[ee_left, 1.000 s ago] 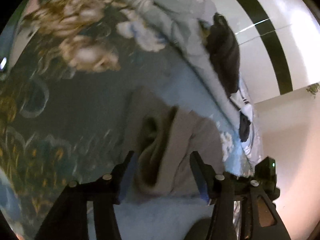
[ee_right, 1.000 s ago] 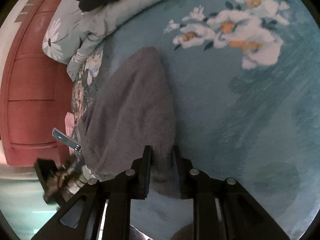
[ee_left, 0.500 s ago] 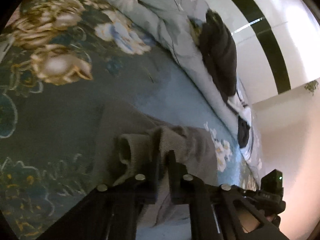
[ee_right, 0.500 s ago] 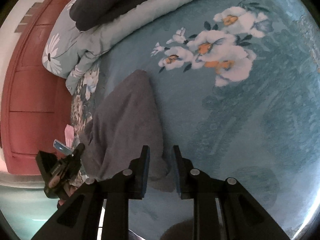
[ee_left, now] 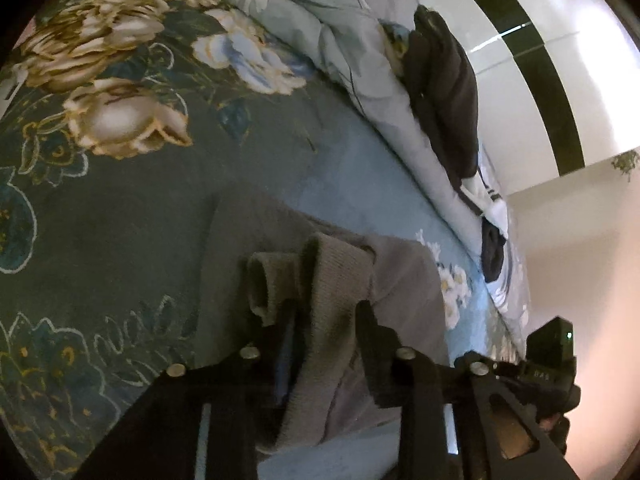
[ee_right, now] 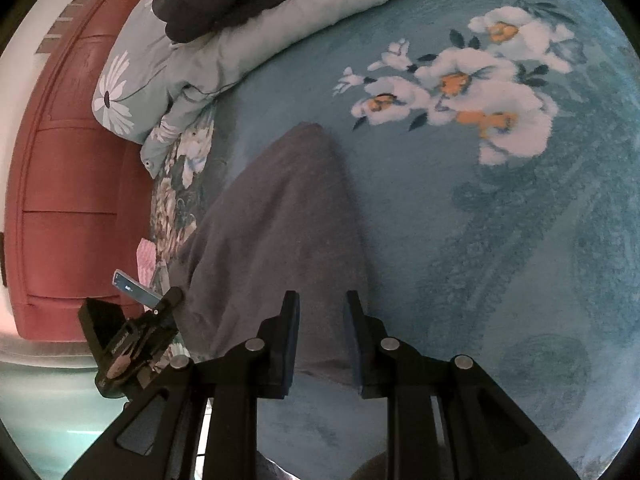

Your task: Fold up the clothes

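Both wrist views look closely down on the bed point(ee_left: 120, 200), sharing the grey garment point(ee_right: 280, 220), probably from opposite ends.

A ribbed, matt knit was seen on the grey sweater point(ee_left: 332, 280), smoother across its back point(ee_right: 280, 220). The floral bed blanket point(ee_right: 520, 240) appeared as plush, short-pile cloth. The quilt point(ee_left: 320, 12) along its far edge looked like smooth woven cotton. Matt black plastic with bright metal screws was shown on the right gripper point(ee_right: 320, 320). The headboard point(ee_right: 64, 168) looked padded and faintly sheened.
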Demonstrator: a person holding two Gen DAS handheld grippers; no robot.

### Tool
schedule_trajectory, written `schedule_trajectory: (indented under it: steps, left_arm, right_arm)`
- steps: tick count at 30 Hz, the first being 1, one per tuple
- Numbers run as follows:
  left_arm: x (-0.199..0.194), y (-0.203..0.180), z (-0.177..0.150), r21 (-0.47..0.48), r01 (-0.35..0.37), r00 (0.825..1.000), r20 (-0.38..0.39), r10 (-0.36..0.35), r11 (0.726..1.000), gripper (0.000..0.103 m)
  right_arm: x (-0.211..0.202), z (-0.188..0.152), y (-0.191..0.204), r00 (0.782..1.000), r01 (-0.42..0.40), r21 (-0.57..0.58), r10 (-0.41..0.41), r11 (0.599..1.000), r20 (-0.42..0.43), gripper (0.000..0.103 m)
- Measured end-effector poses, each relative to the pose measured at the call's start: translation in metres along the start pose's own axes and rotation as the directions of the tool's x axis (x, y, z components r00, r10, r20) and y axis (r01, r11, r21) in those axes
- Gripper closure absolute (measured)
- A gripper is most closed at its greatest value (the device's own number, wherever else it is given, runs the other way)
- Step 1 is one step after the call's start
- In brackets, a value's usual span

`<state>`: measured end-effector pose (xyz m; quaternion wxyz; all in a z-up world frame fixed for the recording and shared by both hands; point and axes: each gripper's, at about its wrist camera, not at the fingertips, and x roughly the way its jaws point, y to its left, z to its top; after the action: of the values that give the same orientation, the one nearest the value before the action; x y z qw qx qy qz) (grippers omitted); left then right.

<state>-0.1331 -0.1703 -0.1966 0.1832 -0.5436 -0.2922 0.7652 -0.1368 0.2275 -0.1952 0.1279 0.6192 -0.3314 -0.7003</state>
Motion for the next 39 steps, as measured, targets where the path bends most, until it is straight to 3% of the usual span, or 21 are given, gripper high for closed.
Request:
schedule_trajectory:
  steps: [3,4,5,9,12,15,18,21,23,25,28,31,34,36,39]
  left_arm:
    - [-0.004,-0.003,-0.003,0.014,0.011,0.999,0.032,-0.011,1.000,0.072]
    - [-0.006,-0.004,-0.004,0.017,0.015,0.999,0.046,-0.016,1.000,0.078]
    - [-0.009,-0.005,-0.004,0.017,0.018,0.998,0.066,-0.019,1.000,0.095]
    - [-0.035,-0.001,-0.003,-0.026,0.075,0.981,0.183,-0.069,0.997,0.098]
    - [-0.052,0.009,0.000,-0.041,0.041,0.969,0.246,-0.029,0.998,0.100]
    - [-0.049,0.034,0.000,-0.119,0.014,0.976,0.216,0.012,0.993,0.101]
    - [-0.044,0.044,-0.006,-0.151,0.046,0.984,0.180,-0.018,0.988,0.101]
    - [-0.036,0.034,-0.008,-0.113,0.072,0.988,0.145,-0.055,0.991,0.096]
    - [-0.027,0.026,-0.007,-0.084,0.057,0.993,0.113,-0.047,0.995,0.073]
    - [-0.020,0.019,-0.005,-0.065,0.059,0.994,0.092,-0.053,0.996,0.062]
    - [-0.014,0.010,-0.006,-0.044,0.079,0.994,0.083,-0.076,0.996,0.062]
    - [-0.010,-0.002,-0.009,-0.007,0.070,0.994,0.087,-0.069,0.998,0.066]
    - [-0.009,-0.009,-0.012,0.016,0.070,0.993,0.089,-0.071,0.997,0.088]
    - [-0.007,-0.013,-0.014,0.035,0.038,0.995,0.091,-0.041,0.999,0.096]
    - [-0.015,-0.008,-0.013,0.020,0.011,0.991,0.134,-0.014,1.000,0.098]
  right_arm:
    - [0.002,0.002,0.000,1.000,-0.006,0.008,0.006,1.000,0.000,0.080]
    - [0.003,0.002,0.001,1.000,-0.008,0.010,0.008,1.000,0.000,0.080]
    - [0.003,0.003,0.001,1.000,-0.010,0.013,0.010,1.000,-0.001,0.080]
    - [0.003,0.006,0.003,1.000,-0.017,0.004,0.017,1.000,0.001,0.080]
    - [0.003,0.009,0.004,1.000,-0.013,-0.001,0.013,1.000,0.005,0.080]
    - [0.005,0.010,0.002,1.000,-0.014,0.004,0.014,1.000,-0.001,0.080]
    - [0.009,0.008,0.001,1.000,-0.018,0.009,0.018,1.000,-0.011,0.080]
    - [0.013,0.006,-0.001,1.000,-0.015,0.020,0.015,1.000,-0.018,0.080]
    - [0.013,0.006,-0.001,1.000,-0.015,0.019,0.015,1.000,-0.017,0.080]
    - [0.013,0.006,0.000,1.000,-0.015,0.017,0.015,1.000,-0.015,0.080]
    - [0.012,0.006,0.001,1.000,-0.014,0.013,0.014,1.000,-0.015,0.080]
    - [0.012,0.007,0.001,1.000,-0.013,0.015,0.013,1.000,-0.017,0.080]
    - [0.014,0.006,0.001,1.000,-0.012,0.016,0.012,1.000,-0.019,0.080]
    - [0.015,0.006,0.001,1.000,-0.011,0.018,0.012,1.000,-0.020,0.080]
    - [0.015,0.006,0.001,1.000,-0.015,0.023,0.016,1.000,-0.019,0.080]
